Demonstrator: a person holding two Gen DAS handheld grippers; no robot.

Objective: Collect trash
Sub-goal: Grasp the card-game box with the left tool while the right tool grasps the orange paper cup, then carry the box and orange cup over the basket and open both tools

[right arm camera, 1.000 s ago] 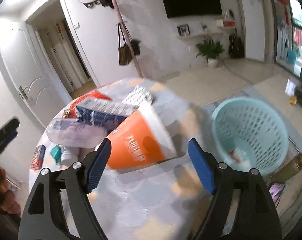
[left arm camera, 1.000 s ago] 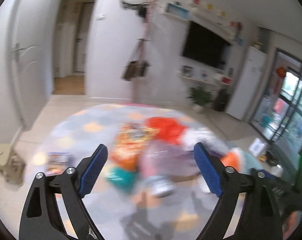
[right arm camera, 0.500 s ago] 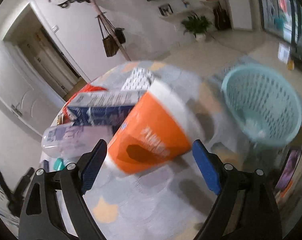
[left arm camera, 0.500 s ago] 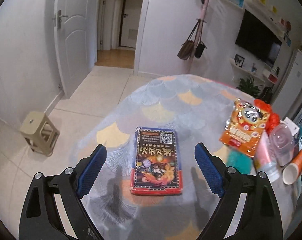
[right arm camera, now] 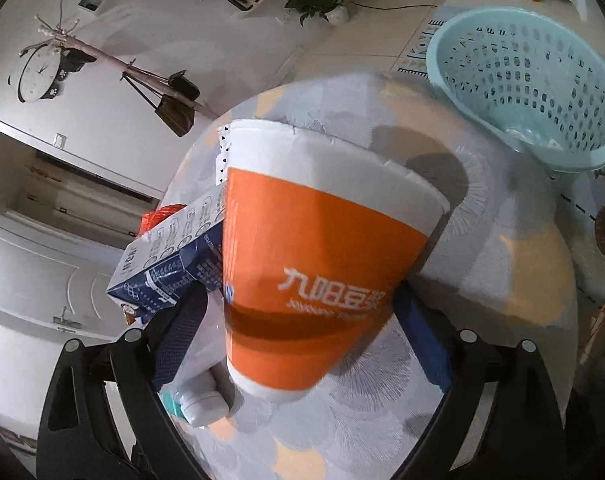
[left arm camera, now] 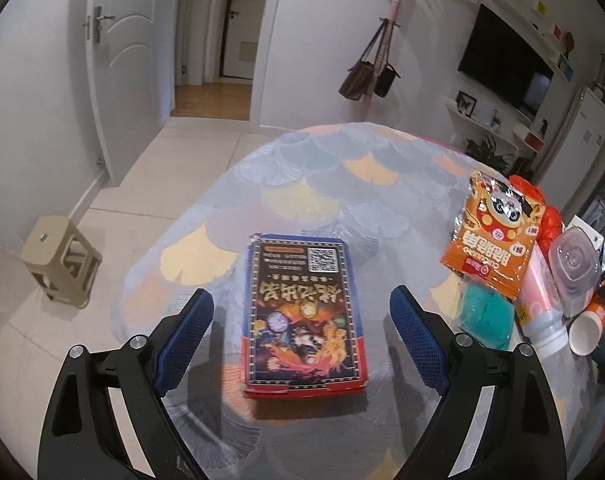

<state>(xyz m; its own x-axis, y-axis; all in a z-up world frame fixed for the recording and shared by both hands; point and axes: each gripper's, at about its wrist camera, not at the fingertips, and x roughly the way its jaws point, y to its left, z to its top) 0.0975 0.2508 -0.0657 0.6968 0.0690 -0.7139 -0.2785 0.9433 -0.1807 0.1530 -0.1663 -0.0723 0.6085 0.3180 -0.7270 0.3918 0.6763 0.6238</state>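
Red-edged flat box lies flat on the table; orange-and-white paper cup is tilted

The left gripper now faces the box, which fills the gap between the spread fingers; a second ago that view showed a blurred trash pile. The snack bag sits at 2 o'clock. In the right wrist view, the cup is much larger and now lies between the fingers of the right gripper. The basket shifts to 1 o'clock.
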